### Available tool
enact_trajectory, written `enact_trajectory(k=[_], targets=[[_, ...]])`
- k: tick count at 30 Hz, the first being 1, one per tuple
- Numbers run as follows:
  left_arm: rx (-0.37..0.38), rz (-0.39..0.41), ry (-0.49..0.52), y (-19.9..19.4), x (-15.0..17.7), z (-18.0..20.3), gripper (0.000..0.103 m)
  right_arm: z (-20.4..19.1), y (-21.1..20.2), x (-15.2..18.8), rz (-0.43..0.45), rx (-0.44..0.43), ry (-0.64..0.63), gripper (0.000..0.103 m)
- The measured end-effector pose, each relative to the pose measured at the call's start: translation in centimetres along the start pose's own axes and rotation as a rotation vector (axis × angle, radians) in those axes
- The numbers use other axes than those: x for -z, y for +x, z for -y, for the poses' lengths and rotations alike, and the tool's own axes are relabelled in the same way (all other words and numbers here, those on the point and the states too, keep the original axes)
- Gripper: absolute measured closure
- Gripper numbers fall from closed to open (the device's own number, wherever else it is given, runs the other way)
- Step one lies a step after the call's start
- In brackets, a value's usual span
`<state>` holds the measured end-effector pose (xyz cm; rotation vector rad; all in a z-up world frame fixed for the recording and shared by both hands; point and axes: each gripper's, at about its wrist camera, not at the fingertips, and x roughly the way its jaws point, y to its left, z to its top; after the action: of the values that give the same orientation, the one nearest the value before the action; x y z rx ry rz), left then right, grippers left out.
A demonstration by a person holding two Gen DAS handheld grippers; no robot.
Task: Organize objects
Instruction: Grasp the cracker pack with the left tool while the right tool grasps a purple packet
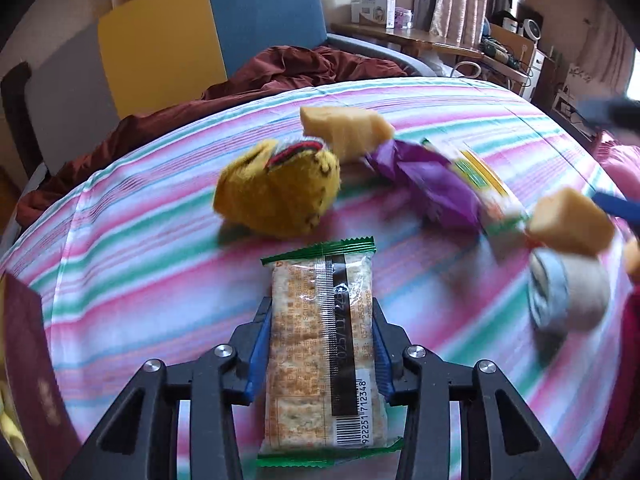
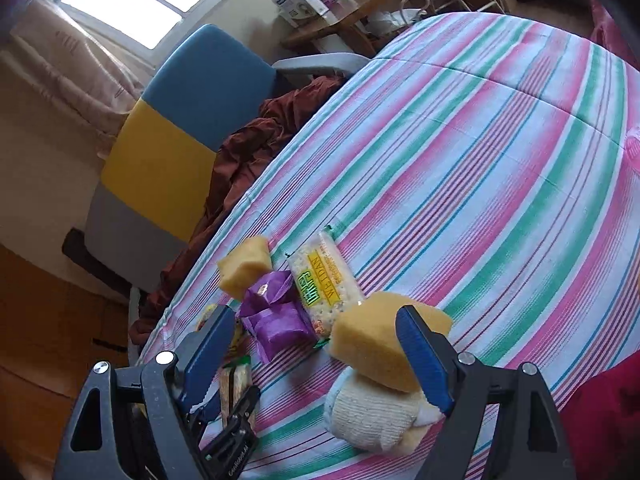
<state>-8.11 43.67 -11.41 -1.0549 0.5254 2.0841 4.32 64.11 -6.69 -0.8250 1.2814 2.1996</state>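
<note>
My left gripper (image 1: 320, 316) is shut on a cracker packet (image 1: 322, 344) with green ends, held above the striped bedspread (image 1: 140, 248). Ahead lie a yellow plush toy (image 1: 276, 192), a yellow sponge (image 1: 344, 126), a purple packet (image 1: 428, 182), a second cracker packet (image 1: 486, 192), another sponge (image 1: 570, 222) and a rolled sock (image 1: 568, 294). My right gripper (image 2: 316, 340) is open over the bed. The near sponge (image 2: 376, 340) lies by its right finger on the sock (image 2: 372, 416). The purple packet (image 2: 276, 316), cracker packet (image 2: 320, 280) and far sponge (image 2: 244, 266) lie beyond.
A dark red blanket (image 1: 280, 68) is bunched at the bed's far edge before a blue and yellow chair (image 1: 200, 28). A dark red booklet (image 1: 36, 372) stands at the left. A wooden desk (image 1: 404, 36) with boxes is behind. A red cushion (image 2: 600, 420) lies at the right.
</note>
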Motion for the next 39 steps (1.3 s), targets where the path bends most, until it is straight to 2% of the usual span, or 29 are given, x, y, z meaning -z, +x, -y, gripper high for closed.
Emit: enact_trajectory(k=[4,7,10,14,17,23,25,27,28,29,32,37,39], targets=[[0.009,0.040,-0.005,-2.7,3.9,-0.1,0.059,-2.1,0.7,0.7,-0.032,-0.008,-0.116,0.020],[0.016,0.062,-0.003,-4.5,6.4,-0.1,0.059,-3.5,1.1,1.4,-0.046,0.003,-0.197,0.028],[0.018,0.084,0.021,-5.7,8.2,0.1,0.059,-5.1,1.8,2.1,-0.071,0.028,-0.282,0.030],[0.030,0.098,0.020,-6.0,8.7,0.0,0.059,-7.7,3.2,3.2,-0.100,0.088,-0.421,0.030],[0.038,0.110,0.019,-6.0,8.8,-0.2,0.059,-9.2,5.6,3.6,-0.129,0.173,-0.524,0.030],[0.054,0.137,0.008,-6.1,9.3,-0.6,0.059,-9.7,10.1,3.2,-0.167,0.285,-0.613,0.030],[0.058,0.139,0.004,-6.1,9.3,-0.7,0.059,-9.4,11.5,3.0,-0.190,0.317,-0.617,0.037],[0.060,0.142,0.001,-6.1,9.4,-0.7,0.059,-9.2,12.0,2.9,-0.177,0.326,-0.640,0.042],[0.059,0.143,0.000,-6.1,9.4,-0.7,0.059,-9.3,12.1,2.9,-0.175,0.329,-0.649,0.053],[0.058,0.143,0.001,-6.0,9.4,-0.7,0.058,-9.1,12.2,2.8,-0.184,0.321,-0.641,0.059],[0.058,0.147,-0.001,-6.0,9.5,-0.7,0.058,-9.2,12.2,3.1,-0.204,0.317,-0.660,0.061],[0.054,0.150,0.001,-6.1,9.6,-0.6,0.058,-9.9,11.7,4.8,-0.282,0.238,-0.696,0.064],[0.053,0.150,0.001,-6.0,9.6,-0.7,0.058,-10.3,11.6,5.6,-0.301,0.247,-0.726,0.064]])
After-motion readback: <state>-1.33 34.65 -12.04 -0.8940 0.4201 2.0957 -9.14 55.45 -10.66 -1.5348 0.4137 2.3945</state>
